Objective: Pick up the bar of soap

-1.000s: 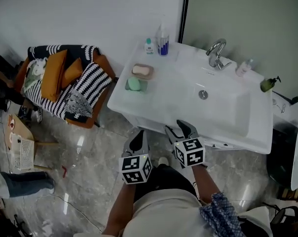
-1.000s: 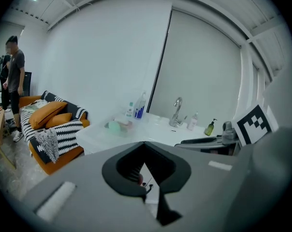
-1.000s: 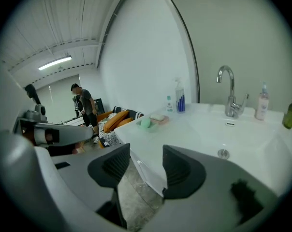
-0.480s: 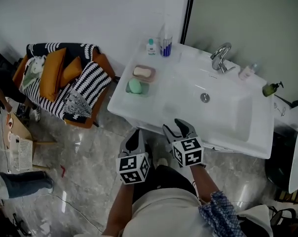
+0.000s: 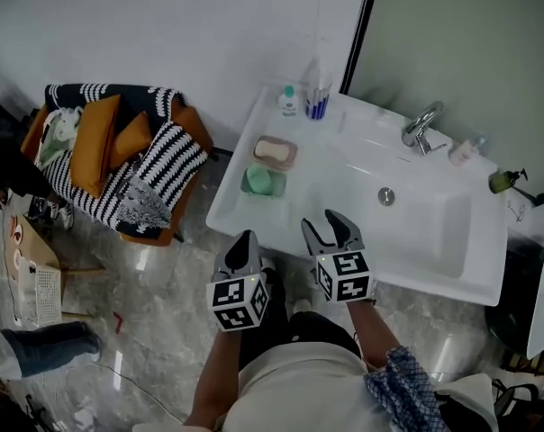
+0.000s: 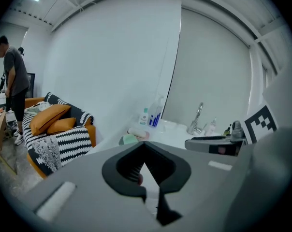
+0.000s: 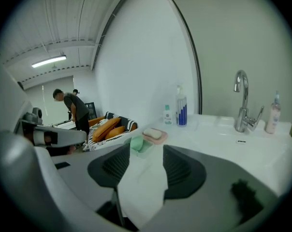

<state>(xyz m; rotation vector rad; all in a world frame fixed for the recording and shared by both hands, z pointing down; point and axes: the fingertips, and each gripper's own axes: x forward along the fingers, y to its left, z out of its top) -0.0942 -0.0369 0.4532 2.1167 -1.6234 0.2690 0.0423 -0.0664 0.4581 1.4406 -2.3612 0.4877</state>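
A beige bar of soap (image 5: 274,150) lies in a pink dish on the left end of the white sink counter (image 5: 236,207). Just in front of it a green soap (image 5: 259,180) rests in a green dish. Both also show in the right gripper view, the beige bar (image 7: 153,133) behind the green soap (image 7: 137,143). My left gripper (image 5: 244,244) hangs off the counter's front edge with its jaws together and empty. My right gripper (image 5: 329,229) hovers over the front rim, open, nothing between its fingers. Both soaps lie well ahead of the jaws.
A faucet (image 5: 421,126) and small bottles (image 5: 466,149) stand at the back of the basin, with two more bottles (image 5: 312,94) at the back left corner. A striped chair with orange cushions (image 5: 119,151) sits left of the sink. A person (image 6: 15,81) stands far off.
The head view has shifted, so the sink now lies further right and lower. Both grippers stay low in front of the counter, the left one slightly further left; their jaws are unchanged.
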